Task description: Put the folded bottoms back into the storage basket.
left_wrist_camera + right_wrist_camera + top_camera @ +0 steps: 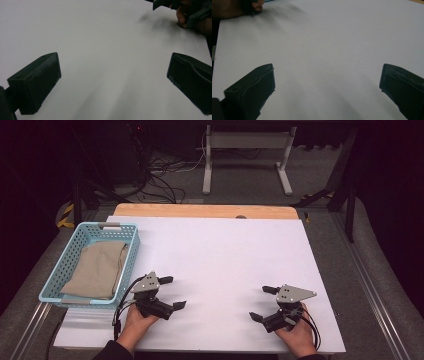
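At the far left of the white table, one light blue basket stood at the table's edge, and in it lay one folded beige cloth, flat on the bottom and well apart from both tools. I judged the cloth to be the work in hand, and nothing had hold of it.

Just right of the basket I held the left gripper low over the bare sheet, jaws spread wide and empty, pointed toward the middle of the table; it sat close enough to the basket, I thought, for a short reach to the cloth.

Farther right, past a stretch of bare table, the right gripper mirrored it, jaws wide and empty, aimed back toward the left one. In each gripper view the two black jaws framed only white surface. The count: two grippers, one basket, one cloth.
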Available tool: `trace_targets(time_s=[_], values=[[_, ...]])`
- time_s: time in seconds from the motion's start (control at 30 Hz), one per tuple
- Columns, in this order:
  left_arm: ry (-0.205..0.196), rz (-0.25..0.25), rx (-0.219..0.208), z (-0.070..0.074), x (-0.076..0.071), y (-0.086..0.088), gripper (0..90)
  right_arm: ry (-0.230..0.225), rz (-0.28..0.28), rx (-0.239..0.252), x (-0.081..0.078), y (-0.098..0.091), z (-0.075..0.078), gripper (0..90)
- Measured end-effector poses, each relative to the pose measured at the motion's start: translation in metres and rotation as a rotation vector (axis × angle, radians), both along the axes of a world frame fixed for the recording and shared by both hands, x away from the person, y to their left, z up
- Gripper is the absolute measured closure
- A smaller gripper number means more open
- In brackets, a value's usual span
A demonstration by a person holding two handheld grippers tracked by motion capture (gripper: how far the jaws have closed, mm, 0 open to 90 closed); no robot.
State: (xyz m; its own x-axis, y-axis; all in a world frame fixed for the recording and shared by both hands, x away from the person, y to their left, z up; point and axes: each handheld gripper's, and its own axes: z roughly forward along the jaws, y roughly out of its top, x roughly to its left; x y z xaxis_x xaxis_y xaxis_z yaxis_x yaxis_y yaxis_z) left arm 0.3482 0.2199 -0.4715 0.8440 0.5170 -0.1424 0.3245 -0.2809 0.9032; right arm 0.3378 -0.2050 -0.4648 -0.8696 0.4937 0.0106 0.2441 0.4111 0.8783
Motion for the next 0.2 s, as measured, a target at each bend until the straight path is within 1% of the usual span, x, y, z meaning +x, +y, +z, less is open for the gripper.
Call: trace_targets(time_s=[0.1, 0.2], values=[[0.007, 0.012, -0.003, 0.0003, 0.0006, 0.0006, 0.0, 0.0, 0.0, 0.0, -0.0002, 0.0, 0.0, 0.8], [0.0, 0.01, -0.007, 0.0006, 0.0011, 0.0013, 0.0, -0.001, 0.0, -0.001, -0.0003, 0.0, 0.0001, 0.8]])
